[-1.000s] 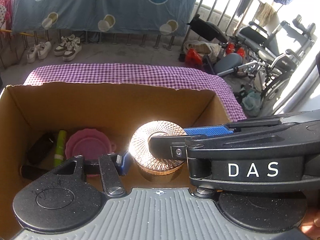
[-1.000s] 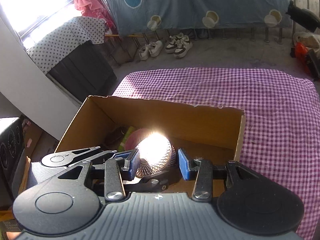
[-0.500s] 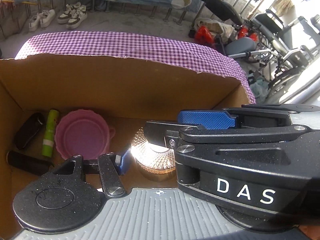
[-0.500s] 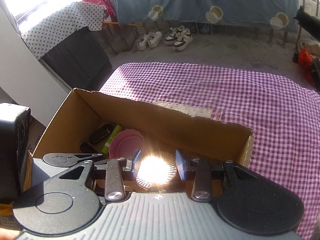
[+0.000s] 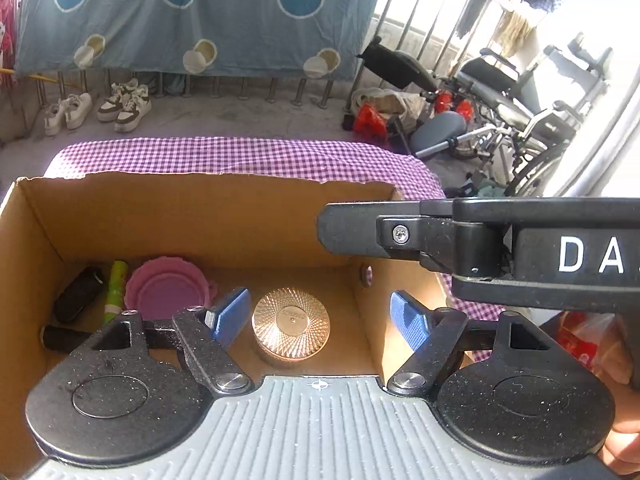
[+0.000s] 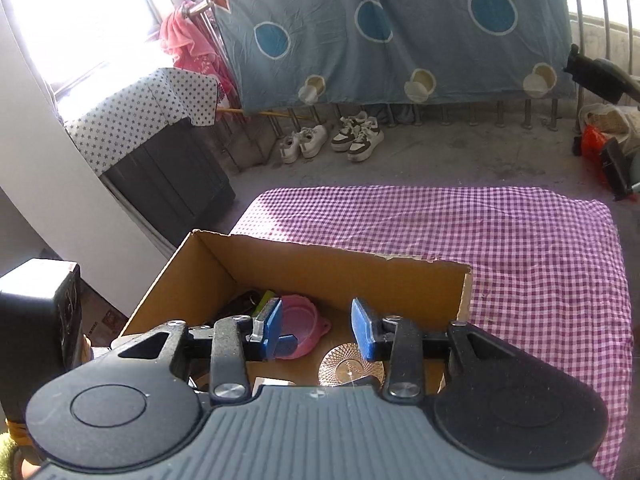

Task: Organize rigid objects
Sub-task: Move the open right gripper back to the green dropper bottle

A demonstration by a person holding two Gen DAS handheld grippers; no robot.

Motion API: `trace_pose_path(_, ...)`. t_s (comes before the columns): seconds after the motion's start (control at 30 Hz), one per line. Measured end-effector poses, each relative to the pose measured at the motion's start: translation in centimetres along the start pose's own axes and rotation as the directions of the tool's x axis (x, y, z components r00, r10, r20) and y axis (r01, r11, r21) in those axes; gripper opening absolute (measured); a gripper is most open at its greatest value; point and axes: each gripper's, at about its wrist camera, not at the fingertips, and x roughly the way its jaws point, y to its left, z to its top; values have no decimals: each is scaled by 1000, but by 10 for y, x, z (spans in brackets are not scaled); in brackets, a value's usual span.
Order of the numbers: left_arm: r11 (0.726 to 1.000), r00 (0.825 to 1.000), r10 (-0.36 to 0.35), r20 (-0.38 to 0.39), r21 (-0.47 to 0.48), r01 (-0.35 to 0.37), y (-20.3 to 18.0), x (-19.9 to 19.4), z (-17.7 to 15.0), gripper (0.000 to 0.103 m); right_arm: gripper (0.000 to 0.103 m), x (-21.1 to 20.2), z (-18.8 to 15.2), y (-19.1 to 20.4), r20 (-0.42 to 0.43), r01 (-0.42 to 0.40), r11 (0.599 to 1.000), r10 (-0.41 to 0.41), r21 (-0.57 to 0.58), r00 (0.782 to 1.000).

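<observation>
A round rose-gold patterned tin (image 5: 291,323) lies on the floor of the cardboard box (image 5: 200,216), right of a pink lid (image 5: 168,288), a green tube (image 5: 115,288) and two black items (image 5: 78,294). My left gripper (image 5: 320,316) is open and empty above the tin. My right gripper (image 6: 318,328) is open and empty above the box (image 6: 320,270); the tin (image 6: 350,366) and pink lid (image 6: 302,330) show below it. The right gripper's body (image 5: 480,248) crosses the left wrist view.
The box stands on a purple checked cloth (image 6: 500,240). Beyond it are shoes (image 6: 352,136) on the floor, a hanging blue sheet (image 6: 400,28), a black cabinet (image 6: 172,176) at left and a wheelchair (image 5: 520,92) at right.
The tin, held between both grippers' fingers a second ago, now lies free on the box floor. Both grippers have opened and lifted up and back.
</observation>
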Motion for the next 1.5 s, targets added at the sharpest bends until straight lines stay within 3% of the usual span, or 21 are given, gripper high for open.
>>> trace_pose_path(0.17, 997, 993, -54, 103, 68, 47, -19, -54, -17, 90, 42, -75, -23, 13, 149, -37, 999, 31, 36, 988)
trace_pose_path(0.3, 983, 981, -111, 161, 166, 84, -28, -101, -50, 98, 43, -122, -56, 26, 231, -71, 996, 57, 51, 971)
trace_pose_path(0.5, 964, 974, -138, 178, 251, 90, -12, -144, -113, 101, 44, -146, -114, 52, 262, -124, 990, 102, 69, 960)
trace_pose_path(0.7, 978, 979, -80, 188, 203, 41, 10, -145, -152, 101, 44, -114, -154, 75, 202, -187, 974, 159, 131, 966)
trace_pose_path(0.97, 987, 979, 7, 202, 158, -39, 36, -132, -174, 98, 44, -59, -163, 96, 89, -190, 970, 178, 149, 980)
trace_pose_path(1.17, 982, 979, 88, 183, 151, -116, 47, -105, -182, 72, 42, -19, -163, 128, 18, -145, 989, 144, 23, 989)
trace_pose_path(1.37, 976, 975, 150, 165, 135, -173, 61, -84, -190, 63, 39, 14, -165, 157, -47, -94, 982, 88, -165, 995)
trace_pose_path(1.5, 974, 974, 165, 153, 128, -185, 66, -73, -189, 59, 33, 29, -164, 168, -80, -96, 968, 79, -231, 994)
